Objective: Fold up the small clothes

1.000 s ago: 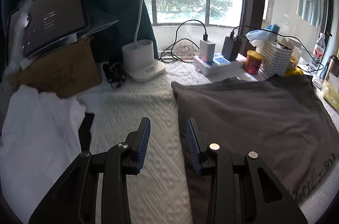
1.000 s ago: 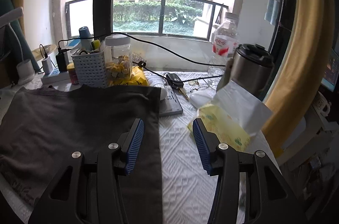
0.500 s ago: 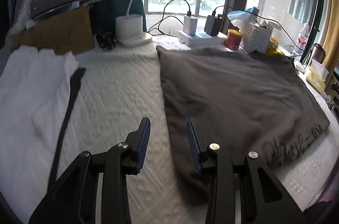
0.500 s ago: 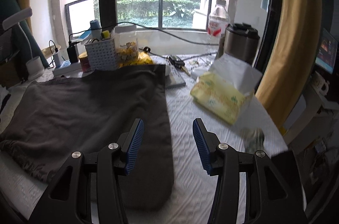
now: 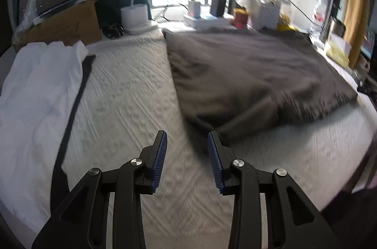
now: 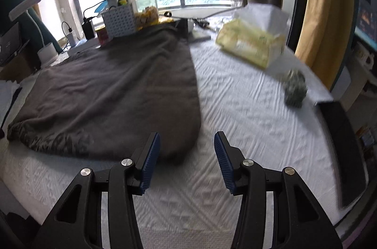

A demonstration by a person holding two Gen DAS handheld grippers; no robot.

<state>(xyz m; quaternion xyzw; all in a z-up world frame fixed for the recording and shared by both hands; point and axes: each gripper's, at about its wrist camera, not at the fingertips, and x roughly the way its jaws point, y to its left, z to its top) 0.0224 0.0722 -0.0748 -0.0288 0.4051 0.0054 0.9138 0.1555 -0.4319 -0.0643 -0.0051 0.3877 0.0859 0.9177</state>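
Both my left tongs [image 5: 187,153] and right tongs [image 6: 187,156] hang apart, empty. The grey garment [image 6: 113,93] looks soft, limp; I'd pinch its near corners.

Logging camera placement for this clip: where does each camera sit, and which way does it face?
Left wrist: on the left gripper, facing the window over the grey garment's left near corner; its open fingers show.
Right wrist: on the right gripper, facing the window over the garment's right near corner; open fingers show.
Shared: the garment, the white basket, the window.
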